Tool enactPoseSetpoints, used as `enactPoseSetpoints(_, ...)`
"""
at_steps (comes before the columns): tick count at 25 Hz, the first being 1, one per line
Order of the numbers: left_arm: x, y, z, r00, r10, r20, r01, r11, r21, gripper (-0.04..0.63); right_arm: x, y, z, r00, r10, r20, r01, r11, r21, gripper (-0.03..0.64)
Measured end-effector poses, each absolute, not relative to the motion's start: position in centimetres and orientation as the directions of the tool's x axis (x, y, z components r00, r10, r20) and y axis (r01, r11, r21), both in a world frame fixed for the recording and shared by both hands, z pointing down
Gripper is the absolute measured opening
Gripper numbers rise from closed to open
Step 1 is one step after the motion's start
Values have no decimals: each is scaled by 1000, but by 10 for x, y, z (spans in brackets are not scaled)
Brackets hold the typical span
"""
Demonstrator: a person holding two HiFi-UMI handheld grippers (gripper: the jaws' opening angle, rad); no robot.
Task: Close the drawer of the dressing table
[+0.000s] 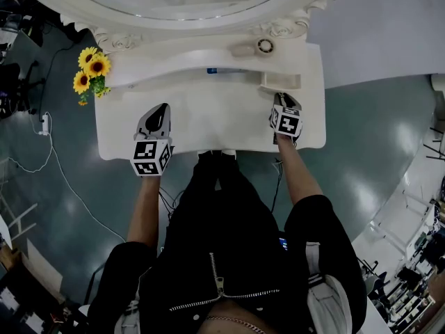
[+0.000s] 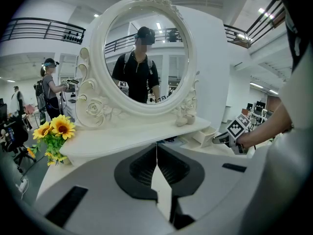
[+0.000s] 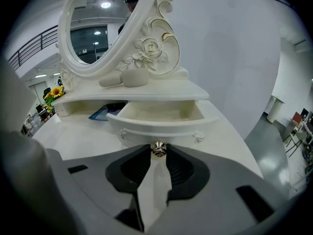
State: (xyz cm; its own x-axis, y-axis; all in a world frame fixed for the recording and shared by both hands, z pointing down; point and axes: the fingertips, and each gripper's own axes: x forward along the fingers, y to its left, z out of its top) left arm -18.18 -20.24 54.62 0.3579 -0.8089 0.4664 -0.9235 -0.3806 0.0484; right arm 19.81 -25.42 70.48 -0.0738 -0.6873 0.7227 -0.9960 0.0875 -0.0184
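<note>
The white dressing table (image 1: 208, 127) has a small drawer (image 3: 161, 121) standing open under its shelf at the right; the drawer (image 1: 280, 81) is empty. A brass knob (image 3: 157, 150) sits on its front. My right gripper (image 3: 157, 153) is shut on that knob, with a jaw tip on each side of it. In the head view the right gripper (image 1: 281, 103) points at the drawer front. My left gripper (image 1: 161, 111) hovers over the left of the tabletop. Its jaws are shut with nothing between them (image 2: 156, 148).
An oval mirror (image 2: 142, 58) in a carved frame stands at the back. Sunflowers (image 1: 90, 72) stand at the table's left corner. A blue flat item (image 3: 100, 114) lies under the shelf, and a small jar (image 3: 134, 77) sits on the shelf above the drawer. Cables (image 1: 49, 152) trail on the floor at the left.
</note>
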Motion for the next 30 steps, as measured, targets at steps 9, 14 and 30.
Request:
enactPoseSetpoints(9, -178, -206, 547, 358, -808, 469, -924, -379, 53, 21, 199, -257, 700, -110, -709, 697, -994, 95, -60, 105)
enactPoseSetpoints(14, -178, -210, 545, 355, -812, 464, -926, -375, 52, 21, 198, -263, 701, -119, -712, 693, -993, 98, -69, 104)
enactPoseSetpoints(30, -180, -219, 546, 334, -815, 473, -933, -356, 46, 21, 198, -283, 702, -137, -706, 695, -990, 117, -77, 104)
